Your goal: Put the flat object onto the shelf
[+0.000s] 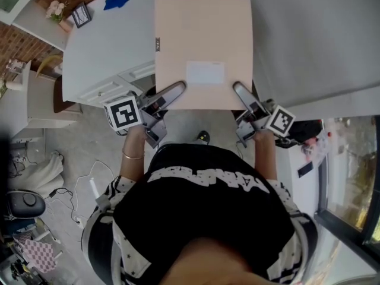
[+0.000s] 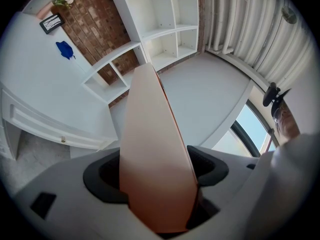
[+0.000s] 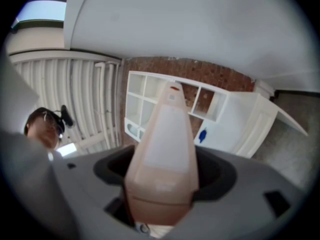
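Left hand-held gripper, lower jaw beneath flat object

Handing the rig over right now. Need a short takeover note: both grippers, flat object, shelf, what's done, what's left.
Left gripper: jaws shut on the flat object's near edge, left side.
Right gripper: jaws shut on the same edge, right side.
Flat object: pink board with a pale label, held in the air in front of the person.
Shelf: white unit against the brick wall, ahead.
Done: object gripped and lifted by both grippers.
Left: carry it to the shelf, lay it on a board, open both jaws.
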Motion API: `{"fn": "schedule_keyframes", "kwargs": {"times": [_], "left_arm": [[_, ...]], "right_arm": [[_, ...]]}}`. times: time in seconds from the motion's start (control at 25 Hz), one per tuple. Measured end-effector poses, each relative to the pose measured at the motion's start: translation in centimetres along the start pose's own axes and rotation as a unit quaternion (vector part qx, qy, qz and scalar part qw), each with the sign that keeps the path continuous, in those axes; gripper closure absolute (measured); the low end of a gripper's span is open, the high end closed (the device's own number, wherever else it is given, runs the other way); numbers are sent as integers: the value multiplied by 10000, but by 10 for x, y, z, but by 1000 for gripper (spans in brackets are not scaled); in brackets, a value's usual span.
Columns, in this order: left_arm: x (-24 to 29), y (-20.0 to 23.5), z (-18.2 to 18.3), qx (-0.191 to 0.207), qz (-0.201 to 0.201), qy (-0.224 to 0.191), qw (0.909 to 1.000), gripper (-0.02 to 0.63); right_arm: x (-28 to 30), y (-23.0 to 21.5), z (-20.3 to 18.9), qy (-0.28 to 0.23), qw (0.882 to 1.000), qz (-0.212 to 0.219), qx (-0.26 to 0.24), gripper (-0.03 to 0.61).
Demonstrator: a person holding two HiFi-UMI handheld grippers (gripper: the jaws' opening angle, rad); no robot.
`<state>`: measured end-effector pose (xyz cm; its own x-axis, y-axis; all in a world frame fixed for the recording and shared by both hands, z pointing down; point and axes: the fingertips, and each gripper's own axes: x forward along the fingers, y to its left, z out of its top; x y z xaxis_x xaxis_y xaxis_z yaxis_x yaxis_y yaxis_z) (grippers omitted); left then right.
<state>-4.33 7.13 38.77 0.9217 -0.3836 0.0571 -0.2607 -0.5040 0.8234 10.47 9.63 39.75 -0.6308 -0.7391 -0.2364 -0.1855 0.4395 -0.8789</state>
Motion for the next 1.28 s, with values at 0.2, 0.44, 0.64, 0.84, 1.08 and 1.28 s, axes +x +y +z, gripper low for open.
{"fn": "schedule_keyframes", "kwargs": {"times": [0.2,0.44,0.64,0.84,1.08,1.28], "left_arm": [[2,-1,2,57,53,-46,10000,235],[19,-1,4,70,109,-132,9998,236],[20,7,6,-33,190,-196,9996,236],[28,18,16,-82,210,-216,9995,235],[46,29,34,-94,146,-237,9996,236],[64,39,52,-94,109,-237,9996,236]], "right_arm": [[1,0,4,42,10000,71,-52,199],[0,-12,20,110,9998,127,55,201],[6,-18,22,165,9997,112,140,201],[15,-28,32,177,9997,58,159,200],[29,-38,53,161,9998,21,106,201],[43,-48,74,169,9998,7,54,201]]}}
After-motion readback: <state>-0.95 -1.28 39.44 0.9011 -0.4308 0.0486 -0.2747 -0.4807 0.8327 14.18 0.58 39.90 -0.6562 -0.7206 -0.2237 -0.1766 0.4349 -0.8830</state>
